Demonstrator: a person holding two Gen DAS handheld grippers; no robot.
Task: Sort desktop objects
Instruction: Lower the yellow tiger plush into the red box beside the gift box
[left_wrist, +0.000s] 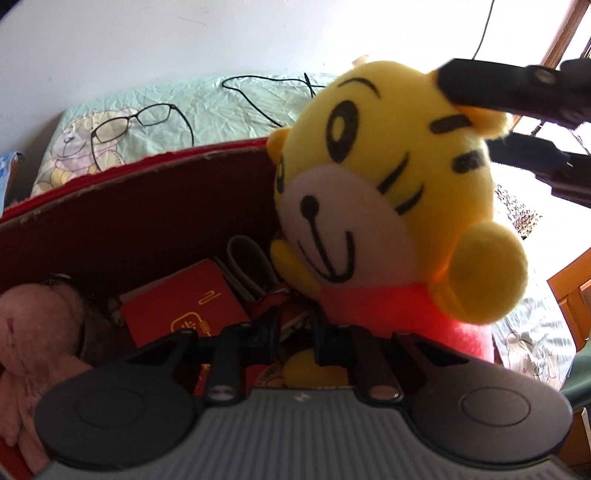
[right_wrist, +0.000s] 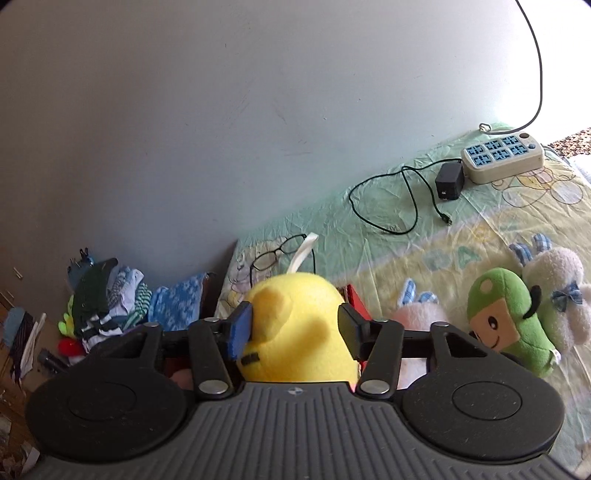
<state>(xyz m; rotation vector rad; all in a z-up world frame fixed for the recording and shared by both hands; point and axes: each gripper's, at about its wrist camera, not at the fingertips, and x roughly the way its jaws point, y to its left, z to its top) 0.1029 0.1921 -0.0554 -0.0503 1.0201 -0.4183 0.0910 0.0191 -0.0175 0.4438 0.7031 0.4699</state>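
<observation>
A yellow tiger plush (left_wrist: 369, 184) with a red shirt hangs upright over an open red box (left_wrist: 129, 221). My right gripper (right_wrist: 295, 317) is shut on the plush's head (right_wrist: 295, 332), one pad on each side. In the left wrist view its black fingers (left_wrist: 491, 92) clamp the head near the ear. My left gripper (left_wrist: 297, 328) sits low at the plush's feet, inside the box mouth, with its jaws nearly together. Whether they pinch anything I cannot tell. In the box lie a pink plush (left_wrist: 33, 332) and a red booklet (left_wrist: 184, 306).
Glasses (right_wrist: 277, 254) and a black cable (right_wrist: 388, 206) lie on the green sheet behind the box. A power strip (right_wrist: 502, 158) with an adapter (right_wrist: 448, 181) sits far right. A green plush (right_wrist: 506, 317) and a white plush (right_wrist: 561, 288) lie to the right. Folded clothes (right_wrist: 110, 295) are piled left.
</observation>
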